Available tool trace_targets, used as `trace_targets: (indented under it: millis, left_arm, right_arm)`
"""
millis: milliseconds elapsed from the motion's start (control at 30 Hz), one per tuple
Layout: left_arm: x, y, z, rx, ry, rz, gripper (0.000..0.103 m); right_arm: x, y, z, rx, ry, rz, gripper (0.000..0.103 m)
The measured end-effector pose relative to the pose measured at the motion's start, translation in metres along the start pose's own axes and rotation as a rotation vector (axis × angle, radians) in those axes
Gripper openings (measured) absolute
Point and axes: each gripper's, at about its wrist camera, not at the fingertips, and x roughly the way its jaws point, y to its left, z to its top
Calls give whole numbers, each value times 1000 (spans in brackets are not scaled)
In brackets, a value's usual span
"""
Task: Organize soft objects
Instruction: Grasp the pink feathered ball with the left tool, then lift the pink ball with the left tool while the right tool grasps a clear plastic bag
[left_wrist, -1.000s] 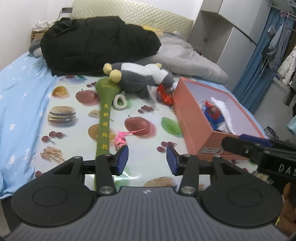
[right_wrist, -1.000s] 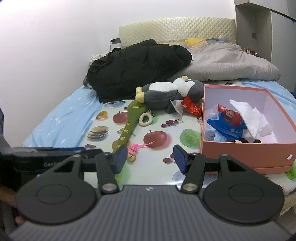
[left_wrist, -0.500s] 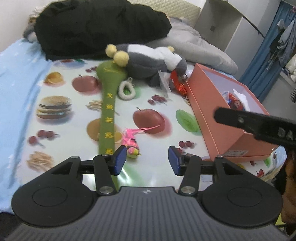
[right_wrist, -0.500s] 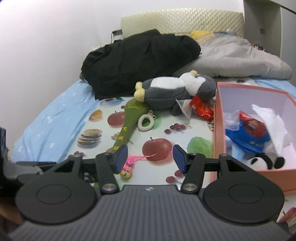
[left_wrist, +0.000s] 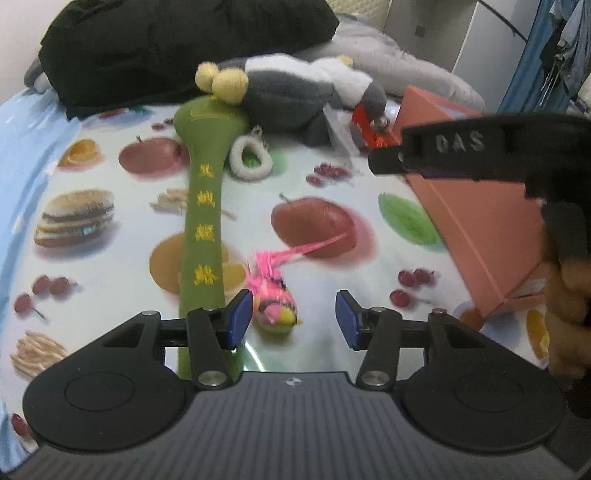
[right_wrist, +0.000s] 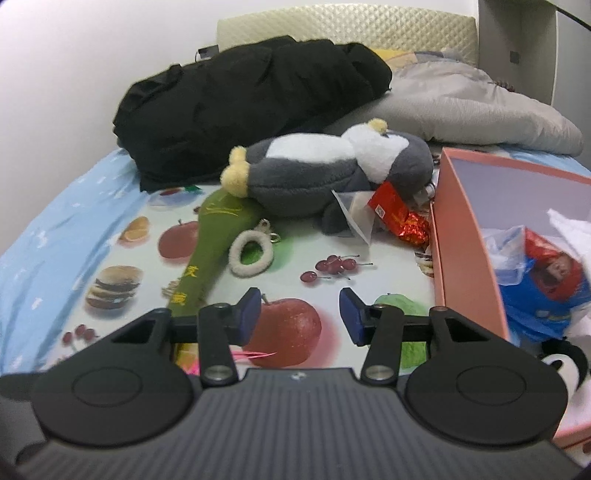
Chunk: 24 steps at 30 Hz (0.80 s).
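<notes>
a: which tool goes first?

b: my left tool (left_wrist: 294, 320). its fingers stand apart with nothing between them. the small pink toy (left_wrist: 274, 307) lies on the bed's fruit-print cloth (left_wrist: 110, 166) right at the mouth, hard against the inner face of the left finger (left_wrist: 239, 319), so about 11 o'clock from the gap's middle.

a: long axis?

b: body near the tool, pink tassel trailing away toward 1 o'clock over the printed apple. so the axis runs roughly along my approach, tilted a little right. my guess is a slight shift left centres the body before closing.

a: right one?

b: my right tool (right_wrist: 300, 314) is also spread wide and empty, hovering over a printed apple. the pink toy is mostly hidden under its left finger in that view, only a bit of pink at the lower left. it's farther from a clean grab, i'd say.

a: other candidates?

b: green plush mallet (left_wrist: 205, 206) just left of the pink toy, long axis running 12 to 6, head at the far end touching the grey penguin plush (right_wrist: 325, 173). white fuzzy ring (right_wrist: 252, 254) just right of the mallet head.

a: destination?

b: orange box (right_wrist: 466, 266) at about 2 o'clock from the left tool, already holding soft stuff. the right tool sits between me and it in the left view, so i'd judge a crossing risk on the carry.
</notes>
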Motion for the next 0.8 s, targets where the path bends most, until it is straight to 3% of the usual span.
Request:
trace_targets:
  millis: [133,267,467,800]
  left_arm:
    - [12,2,-10,-23,0,30,51]
    - [17,4,-9,-74,-32,42,33]
    - [28,10,4,-111,-57,41,33]
    - [53,16,34,-156,-87,28,33]
  right_arm:
    - [17,-4,-2,-17,3,-25,49]
    - [34,-8,1,-26,-3,-62,49]
    - [66,-9,11,-59,-24,-102,48]
    - [123,-28,26,17,-32,-179,46]
